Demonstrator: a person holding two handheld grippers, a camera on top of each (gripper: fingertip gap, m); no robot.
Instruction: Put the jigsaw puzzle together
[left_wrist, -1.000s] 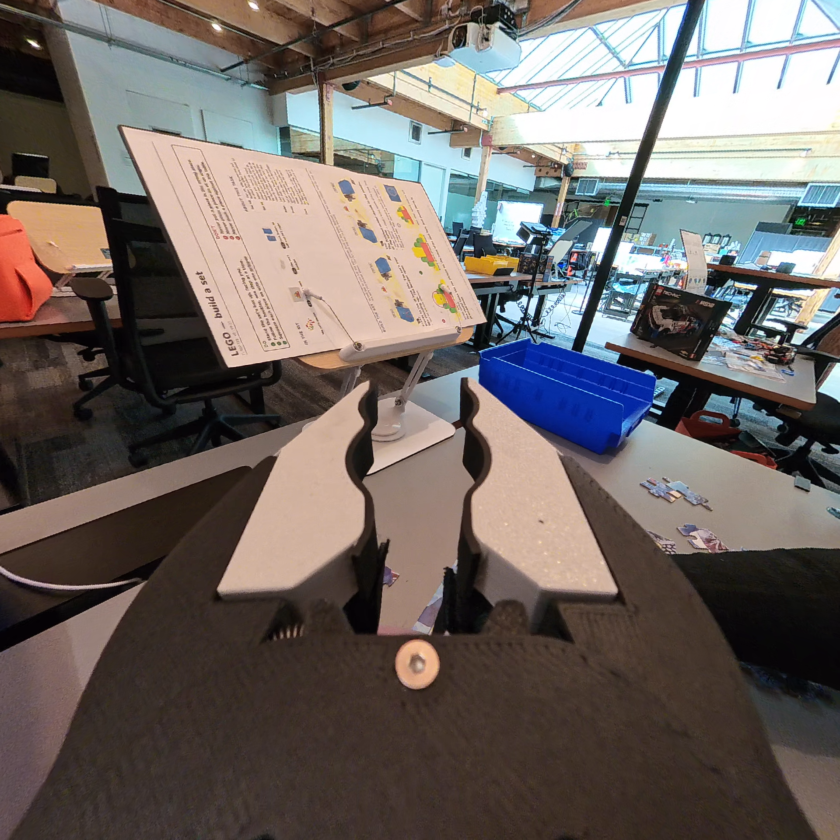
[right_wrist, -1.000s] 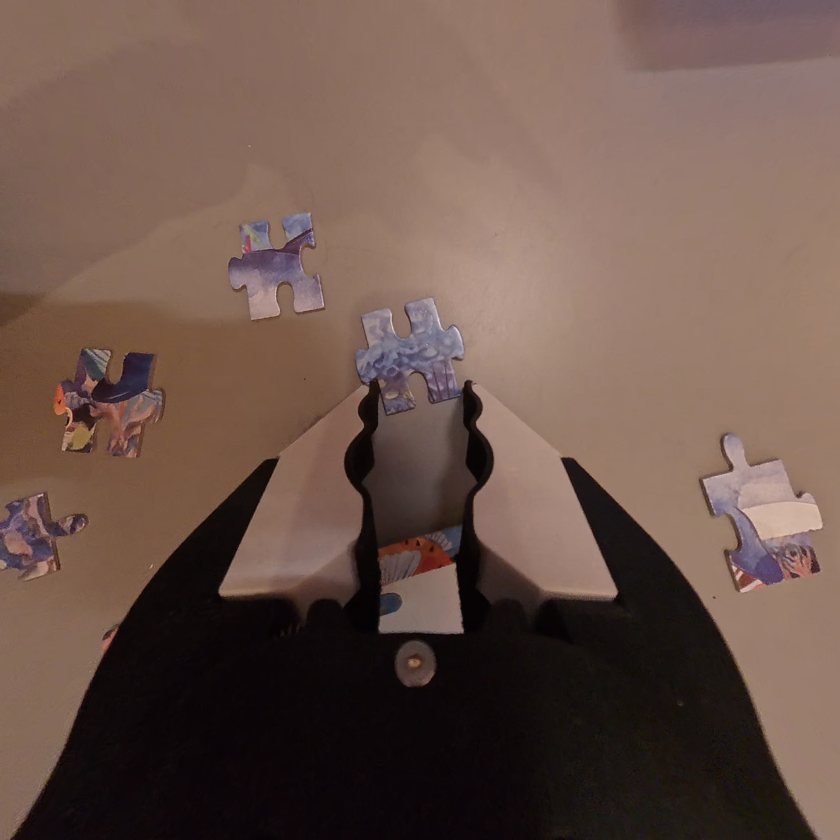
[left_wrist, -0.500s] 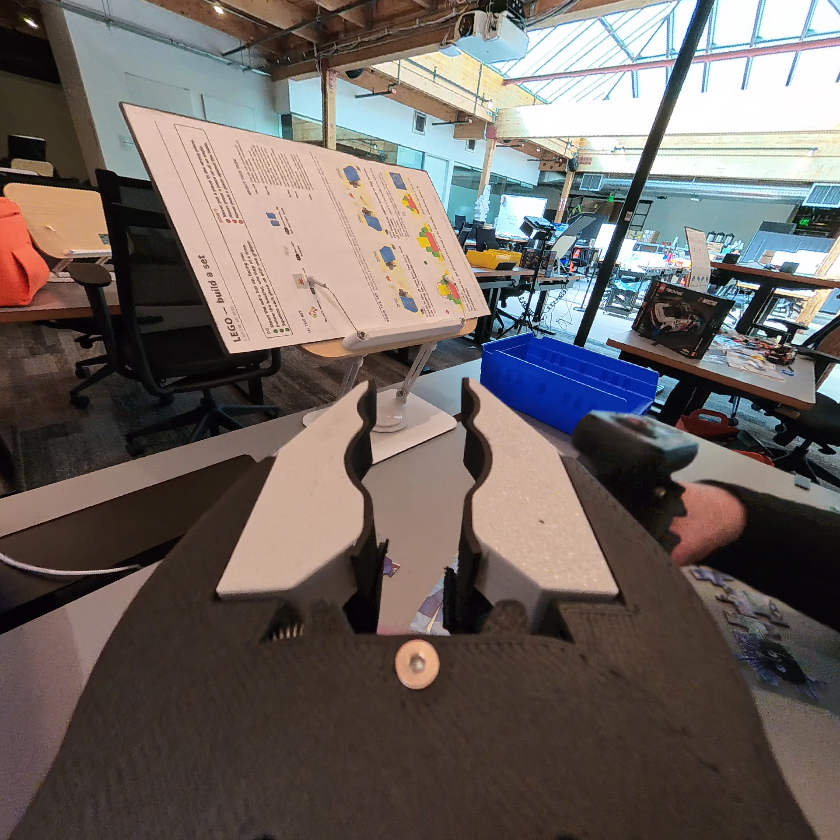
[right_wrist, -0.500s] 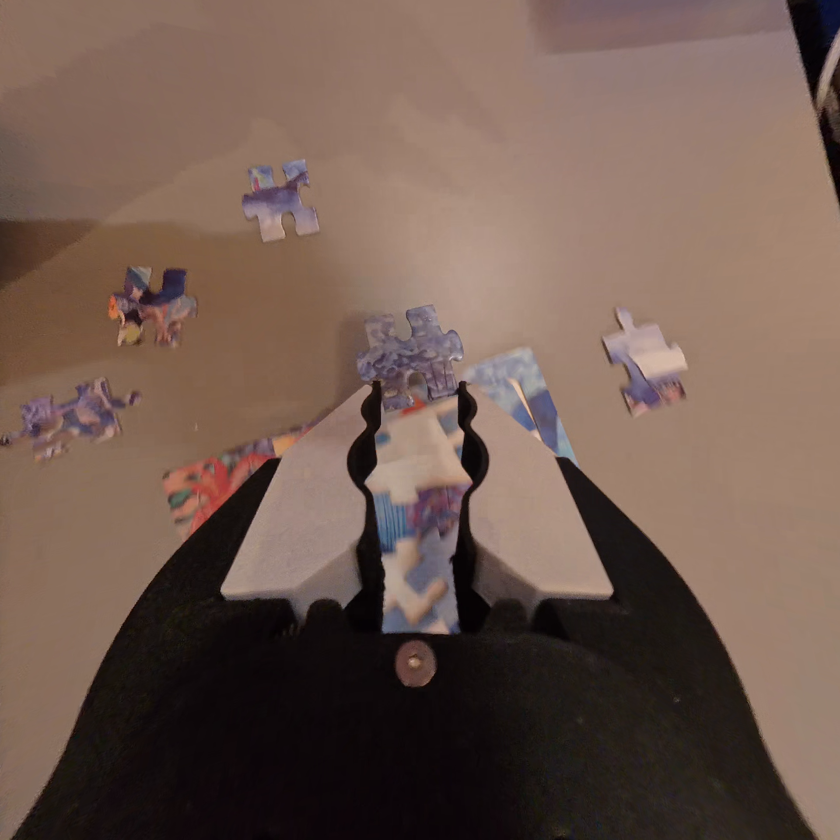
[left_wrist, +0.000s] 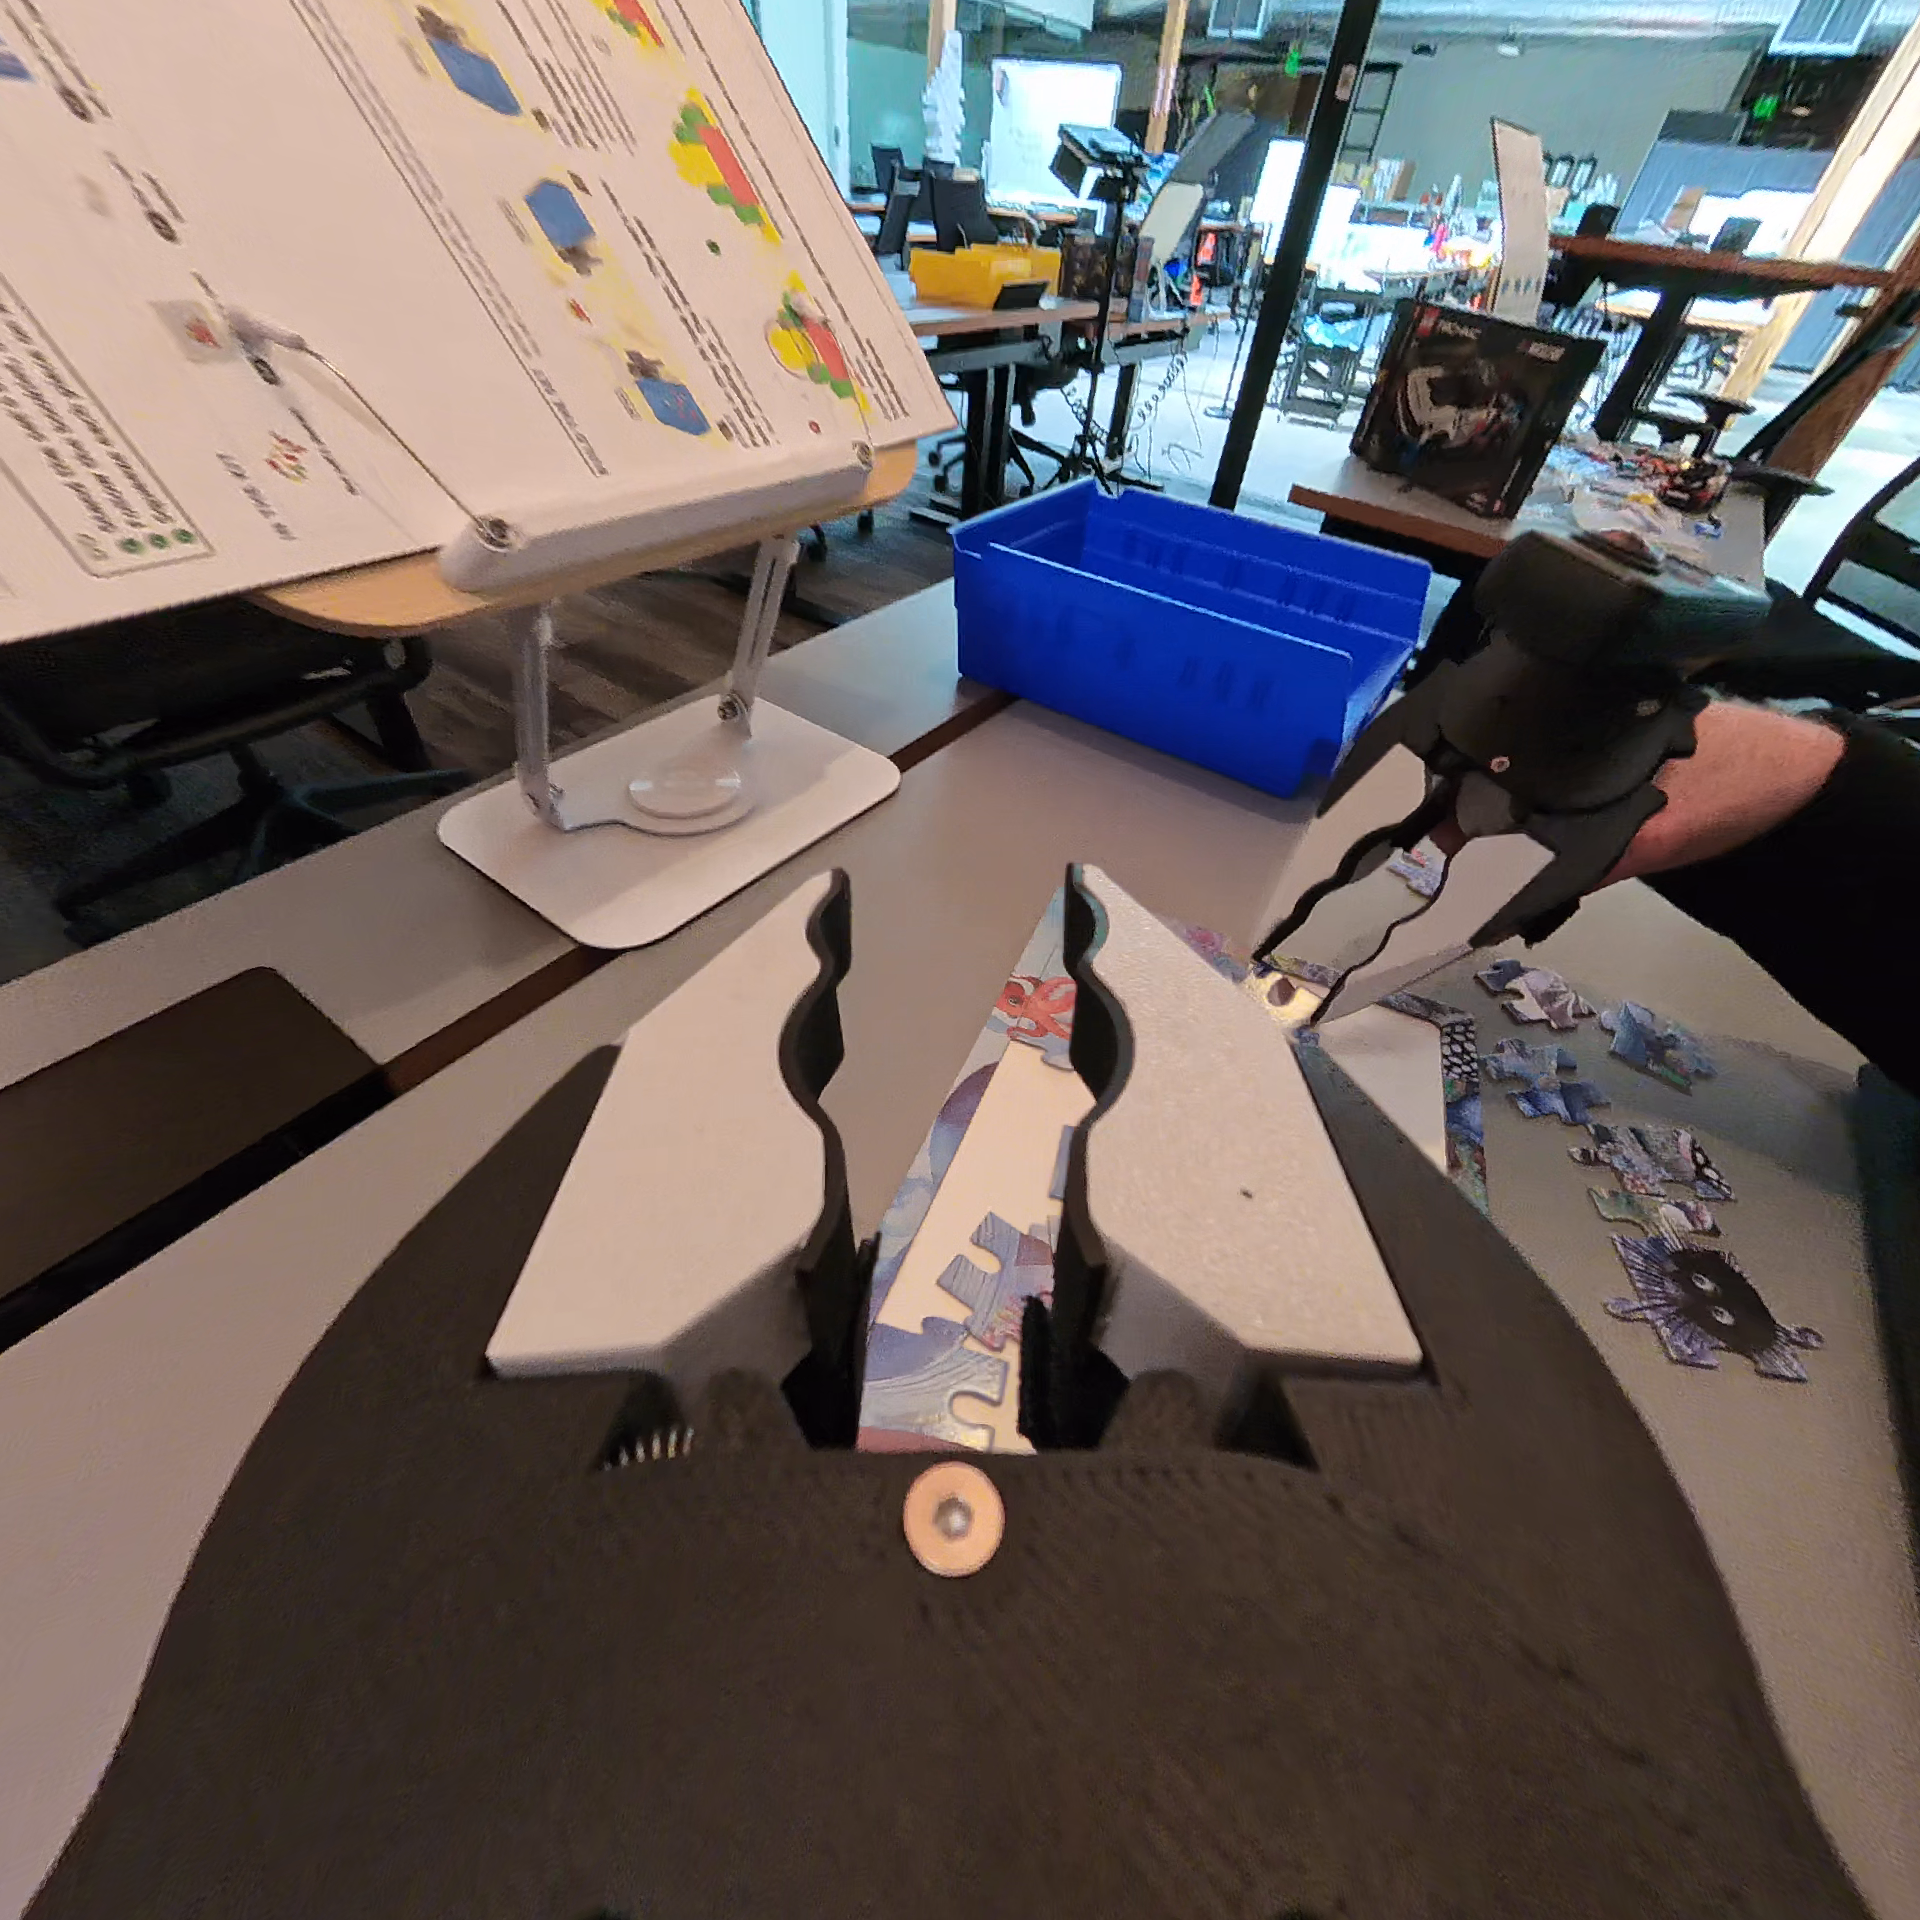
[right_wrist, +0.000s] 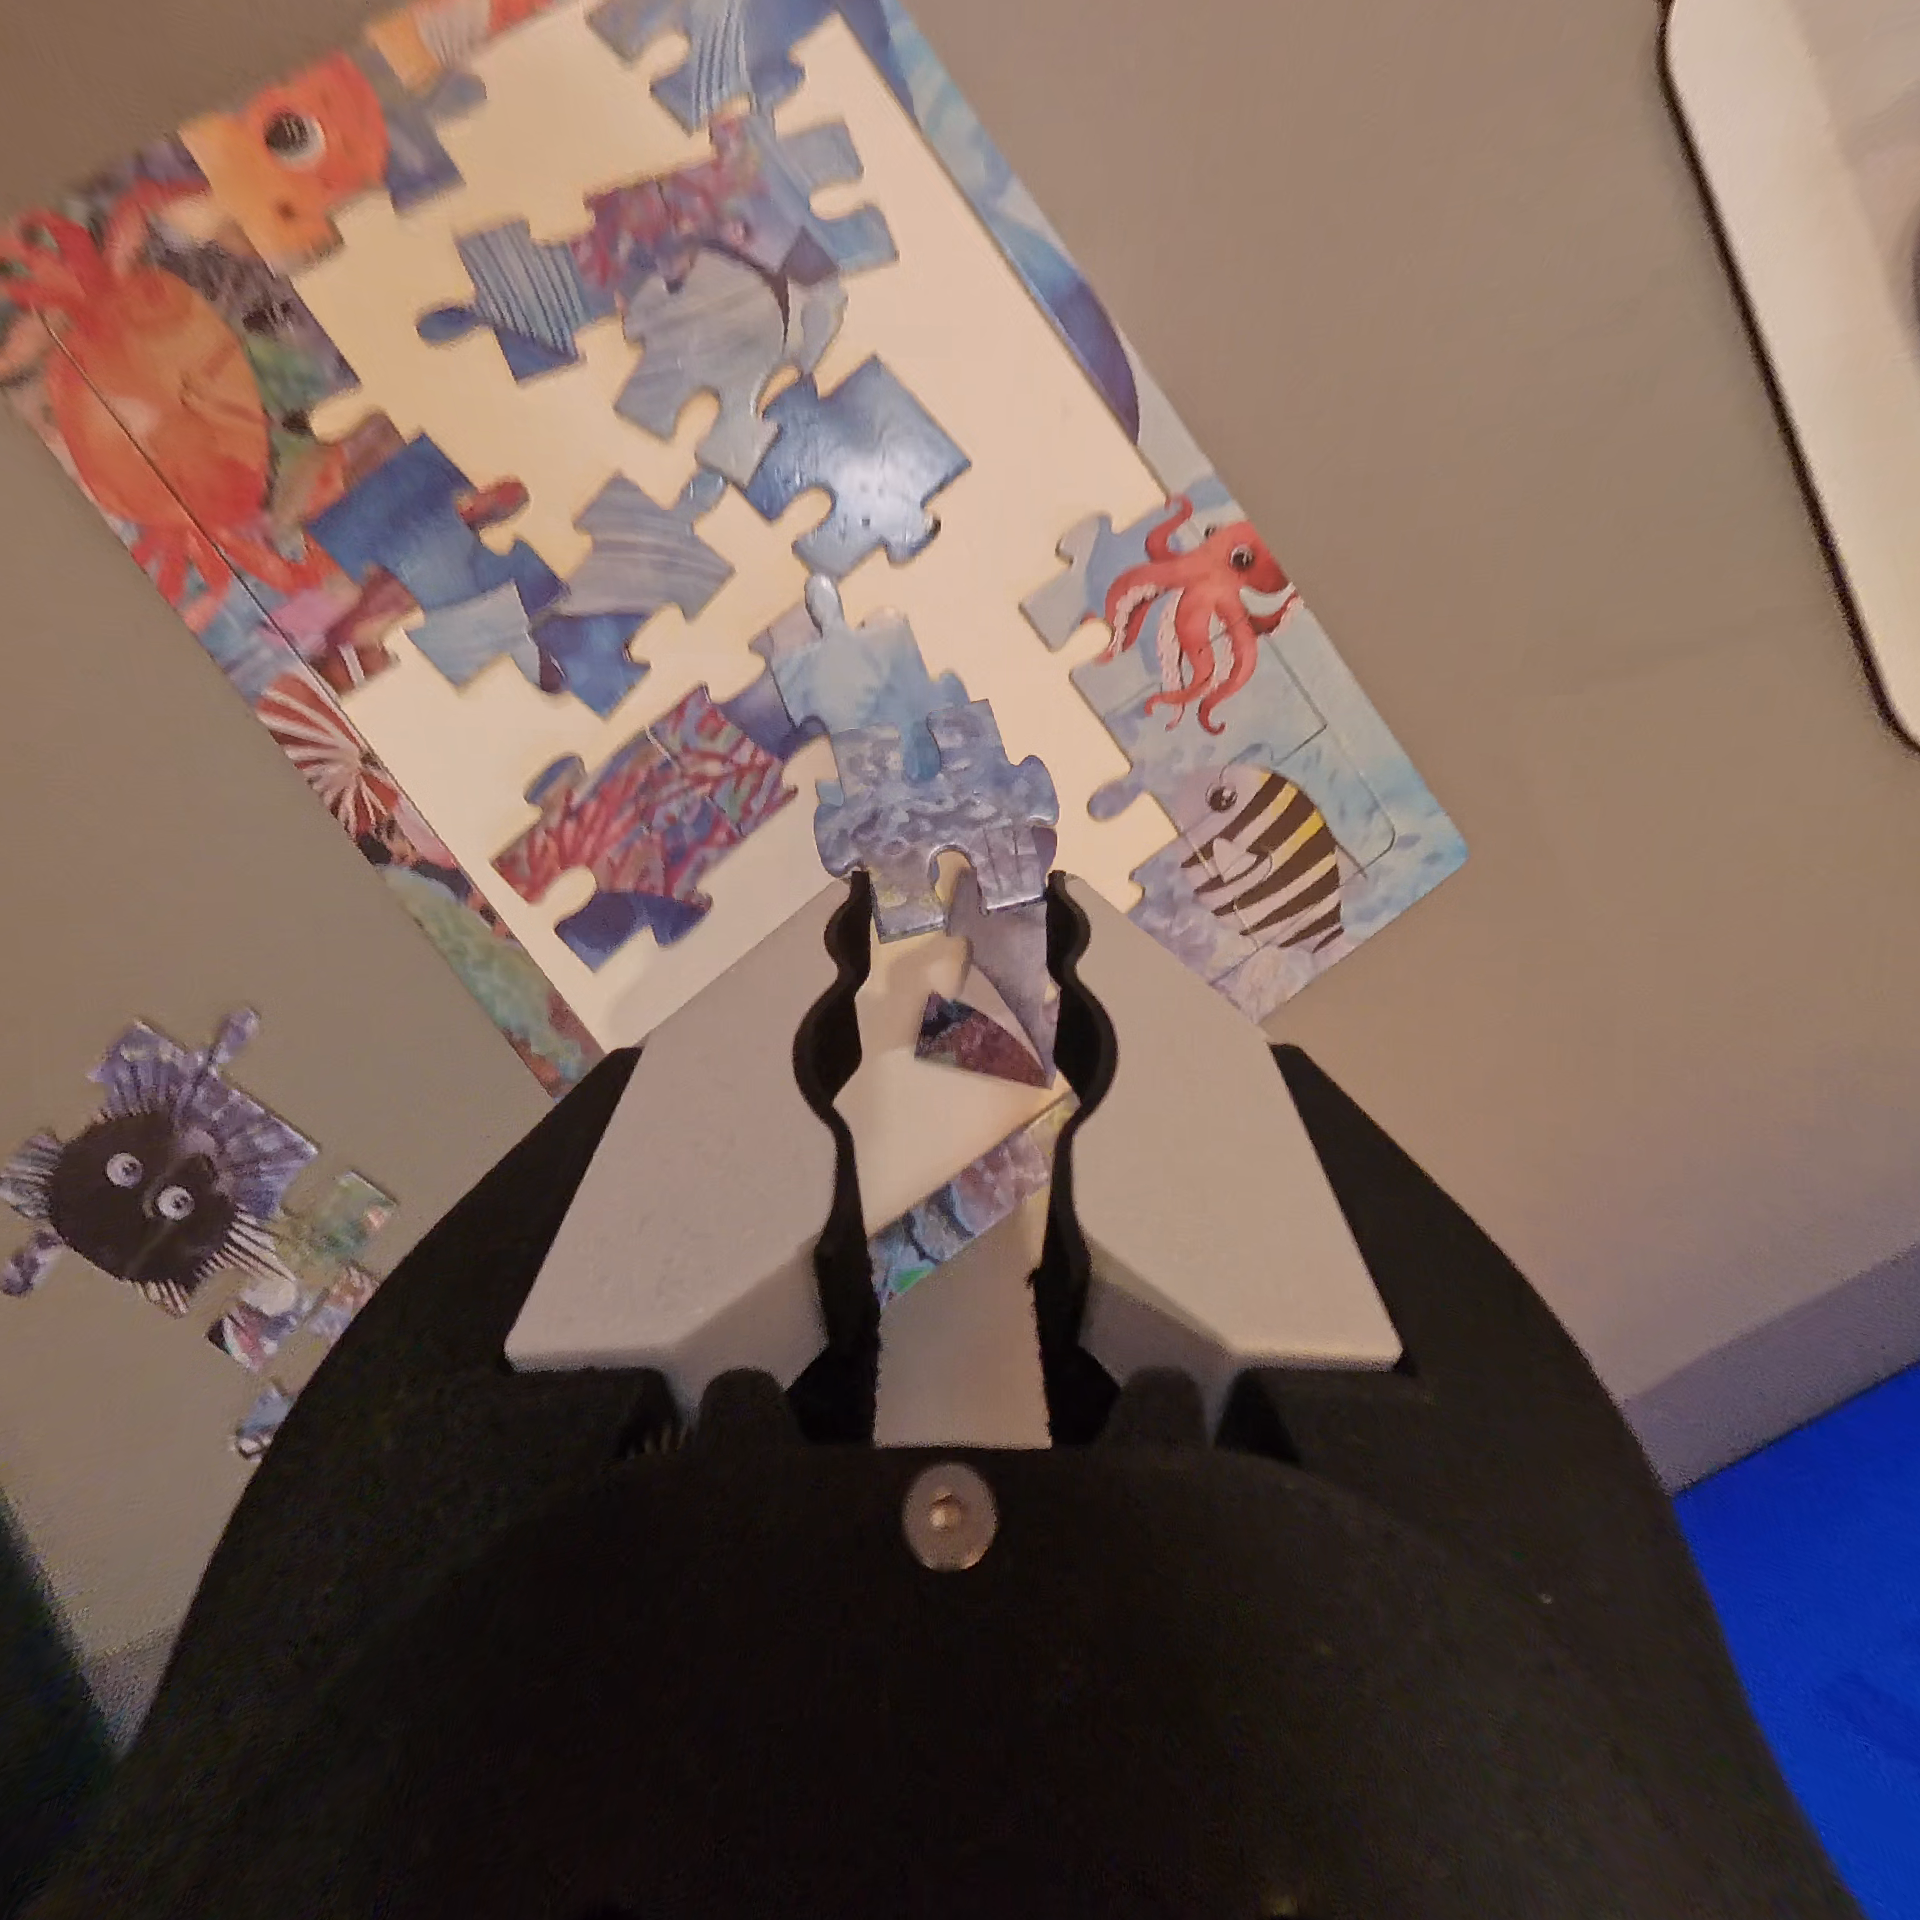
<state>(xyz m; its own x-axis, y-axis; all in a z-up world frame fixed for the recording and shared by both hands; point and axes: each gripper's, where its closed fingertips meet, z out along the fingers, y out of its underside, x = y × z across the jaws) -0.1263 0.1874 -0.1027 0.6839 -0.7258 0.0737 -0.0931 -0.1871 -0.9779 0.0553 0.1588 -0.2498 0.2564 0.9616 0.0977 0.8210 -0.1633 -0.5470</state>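
Note:
The puzzle board (right_wrist: 1039, 343) lies tilted on the grey table, cream where bare, with several sea-scene pieces fitted, among them an octopus (right_wrist: 1195, 603) and a striped fish (right_wrist: 1268, 842). My right gripper (right_wrist: 951, 894) is shut on a blue-purple puzzle piece (right_wrist: 935, 821) and holds it just above the board's lower middle. In the left wrist view the right gripper (left_wrist: 1299, 987) points down at the board's far edge. My left gripper (left_wrist: 956, 904) is open and empty over the board (left_wrist: 997, 1195), which shows between its fingers.
Loose pieces (left_wrist: 1652, 1164) lie to the right of the board, including a black spiky fish group (right_wrist: 156, 1195). A blue bin (left_wrist: 1184, 634) stands behind. A white document stand (left_wrist: 675, 821) with an instruction sheet stands at the back left. A person's hand (left_wrist: 1725, 790) holds the right gripper. The left gripper's tips are roughly 25 cm from the right gripper's.
My right gripper carried the blue-purple piece from among the loose pieces to above the puzzle board. My left gripper tipped down and forward over the board, still open.

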